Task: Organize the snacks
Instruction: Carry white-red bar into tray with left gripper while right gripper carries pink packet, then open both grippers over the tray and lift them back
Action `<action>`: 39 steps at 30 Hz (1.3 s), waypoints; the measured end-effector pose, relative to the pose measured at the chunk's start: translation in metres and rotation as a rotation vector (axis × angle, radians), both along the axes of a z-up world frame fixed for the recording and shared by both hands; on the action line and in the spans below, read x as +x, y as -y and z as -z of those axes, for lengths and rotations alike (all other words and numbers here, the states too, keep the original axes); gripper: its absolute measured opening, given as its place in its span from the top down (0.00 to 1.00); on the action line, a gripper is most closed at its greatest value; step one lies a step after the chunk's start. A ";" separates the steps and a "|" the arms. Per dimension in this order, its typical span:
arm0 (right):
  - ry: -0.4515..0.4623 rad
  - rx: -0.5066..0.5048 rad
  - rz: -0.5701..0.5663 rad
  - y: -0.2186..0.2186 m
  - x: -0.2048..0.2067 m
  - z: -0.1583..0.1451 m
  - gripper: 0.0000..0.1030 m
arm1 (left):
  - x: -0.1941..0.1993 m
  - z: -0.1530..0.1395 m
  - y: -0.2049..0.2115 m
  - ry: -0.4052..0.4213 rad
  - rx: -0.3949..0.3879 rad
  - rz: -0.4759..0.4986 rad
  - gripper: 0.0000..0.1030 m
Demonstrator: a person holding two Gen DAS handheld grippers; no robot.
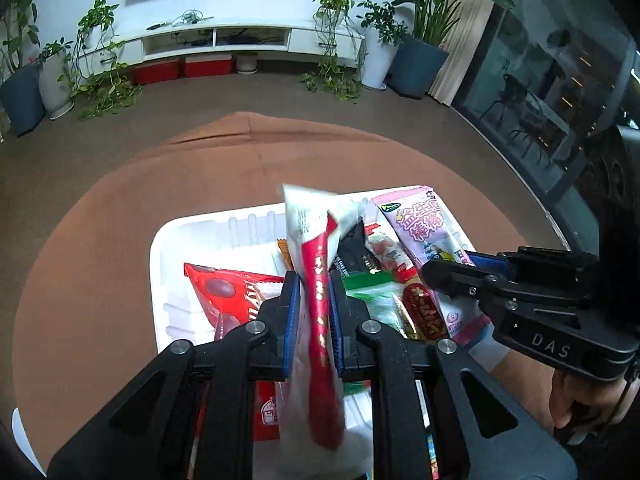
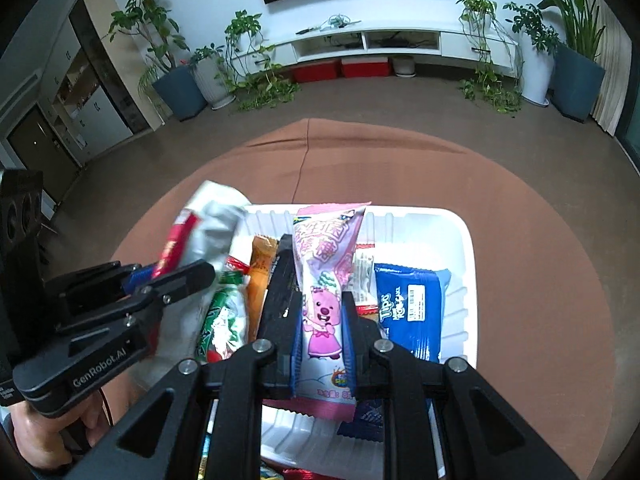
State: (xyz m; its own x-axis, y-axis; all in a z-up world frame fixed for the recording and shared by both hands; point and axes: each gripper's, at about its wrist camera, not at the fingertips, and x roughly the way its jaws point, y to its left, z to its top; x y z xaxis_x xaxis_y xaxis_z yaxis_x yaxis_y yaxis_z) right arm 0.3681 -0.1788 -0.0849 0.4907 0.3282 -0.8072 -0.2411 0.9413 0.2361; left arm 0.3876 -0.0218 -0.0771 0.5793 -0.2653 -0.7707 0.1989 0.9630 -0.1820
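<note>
My left gripper (image 1: 314, 280) is shut on a tall white packet with a red stripe (image 1: 316, 264), held upright over the white tray (image 1: 208, 232). My right gripper (image 2: 322, 300) is shut on a pink packet with a cartoon animal (image 2: 324, 280), also above the tray (image 2: 452, 224). Each gripper shows in the other's view: the right gripper (image 1: 436, 276) at the right, the left gripper (image 2: 188, 272) at the left. In the tray lie a red snack bag (image 1: 228, 292), a blue Tipo pack (image 2: 412, 304), a green packet (image 2: 224, 320), an orange one (image 2: 260, 272) and several more.
The tray rests on a round table with a brown cloth (image 1: 100, 240), bare cloth on all sides of it. A hand (image 1: 588, 400) grips the right tool, another hand (image 2: 44, 436) the left. Beyond the table are floor, potted plants (image 2: 176, 84) and a white TV bench (image 1: 216, 40).
</note>
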 end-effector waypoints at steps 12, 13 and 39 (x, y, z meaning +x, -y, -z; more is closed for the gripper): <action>-0.046 -0.010 0.027 0.006 0.001 0.030 0.82 | 0.018 0.041 0.012 -0.035 0.009 0.001 0.88; -0.044 -0.009 0.028 0.006 0.001 0.030 0.82 | 0.018 0.043 0.012 -0.036 0.010 0.001 0.88; 0.135 0.135 0.123 0.052 -0.111 -0.027 0.10 | -0.107 -0.027 -0.016 0.117 -0.035 -0.067 0.00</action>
State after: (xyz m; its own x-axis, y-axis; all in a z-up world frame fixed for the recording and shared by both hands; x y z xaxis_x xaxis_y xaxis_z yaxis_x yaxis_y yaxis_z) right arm 0.2569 -0.2310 -0.0574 0.6346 0.3596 -0.6841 -0.1646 0.9277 0.3350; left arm 0.2801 -0.0054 -0.0497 0.6817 -0.2490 -0.6879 0.1565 0.9682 -0.1954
